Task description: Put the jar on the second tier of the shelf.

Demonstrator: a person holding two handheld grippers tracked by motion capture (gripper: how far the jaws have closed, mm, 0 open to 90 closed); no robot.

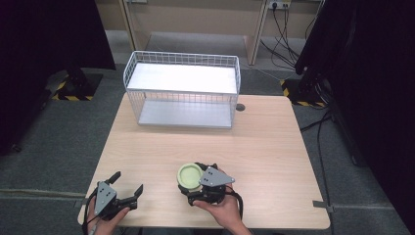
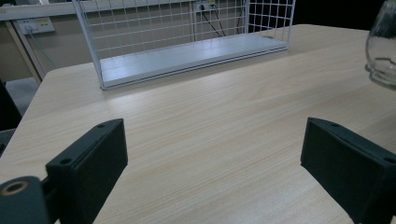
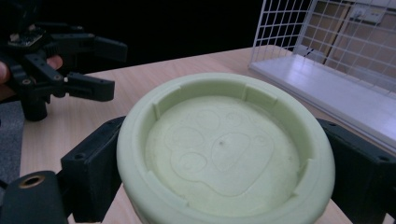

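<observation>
Green lid, right gripper clamped, wire basket beyond

Black hand-held grippers, grey plates

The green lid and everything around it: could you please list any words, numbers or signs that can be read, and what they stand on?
No readable text anywhere.
Lid, between the right tool's jaws: an embossed paw print, no letters.
Wall sockets: too blurred to tell any marking.
Floor stripes: yellow-black hazard marking, no words.
</observation>
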